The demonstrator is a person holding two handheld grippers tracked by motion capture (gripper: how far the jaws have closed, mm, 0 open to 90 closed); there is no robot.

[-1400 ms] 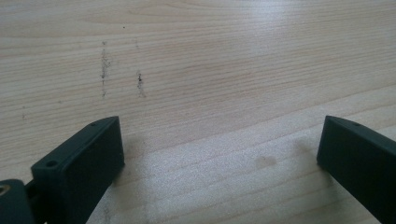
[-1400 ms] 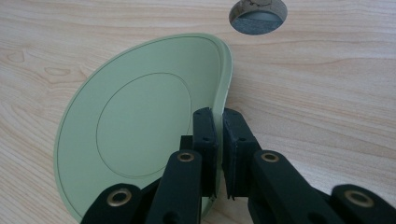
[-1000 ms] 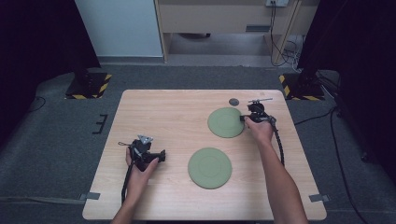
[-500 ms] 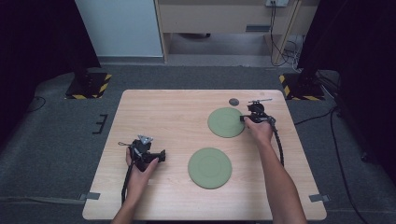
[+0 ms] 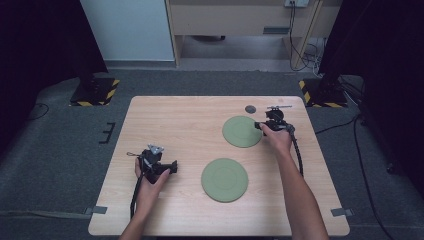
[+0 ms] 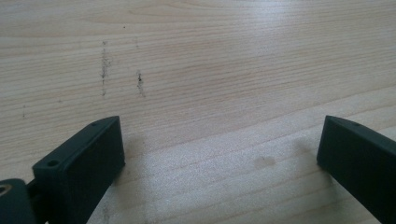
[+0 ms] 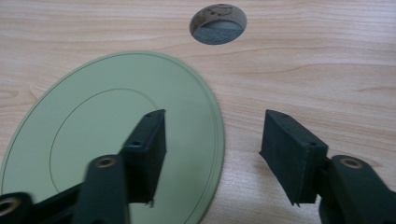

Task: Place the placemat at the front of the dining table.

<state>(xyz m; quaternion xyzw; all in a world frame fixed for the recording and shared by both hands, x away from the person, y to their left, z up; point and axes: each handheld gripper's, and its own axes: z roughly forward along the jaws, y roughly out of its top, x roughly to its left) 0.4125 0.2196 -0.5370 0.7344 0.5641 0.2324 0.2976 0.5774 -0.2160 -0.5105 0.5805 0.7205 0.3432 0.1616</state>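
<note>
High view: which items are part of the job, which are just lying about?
In the job:
- far green plate, lying flat; right gripper open, jaws just opened, straddling its rim
- near green plate
- left gripper, open over bare wood

Lying about:
- round hole in the table
- striped stand bases on the floor
- cables behind the table

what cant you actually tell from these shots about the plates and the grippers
- Far green plate: right gripper view, near part hidden behind a jaw, left edge cut off.
- Left gripper: high view, jaw gap too small to judge.
- Round hole in the table: too small to see inside.
</note>
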